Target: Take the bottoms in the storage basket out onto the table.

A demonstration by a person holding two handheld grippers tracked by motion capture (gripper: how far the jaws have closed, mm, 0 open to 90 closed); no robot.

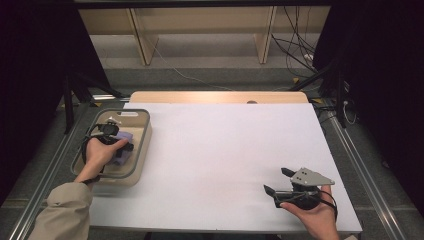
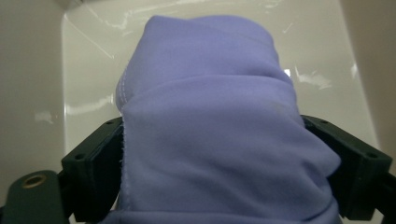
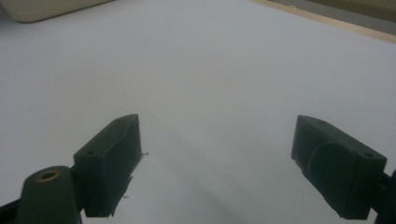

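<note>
High view: at lower right the right gripper (image 1: pixel 276 183) rests on the white desk (image 1: pixel 220 155), its fingers wide apart with nothing between them. At middle left the left gripper (image 1: pixel 121 148) reaches into the beige bin (image 1: pixel 144 131), its fingers standing wide on either side of the folded lilac cloth (image 2: pixel 210 130) inside the bin.

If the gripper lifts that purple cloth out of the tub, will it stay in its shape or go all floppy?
Probably floppy. The purple cloth lies in soft rounded folds between the jaws of the left gripper, so it will likely droop and unfold when lifted. It looks thin, with a stitched hem, so probably light. Its smooth surface might slip unless pinched firmly. The tub should stay put.
</note>
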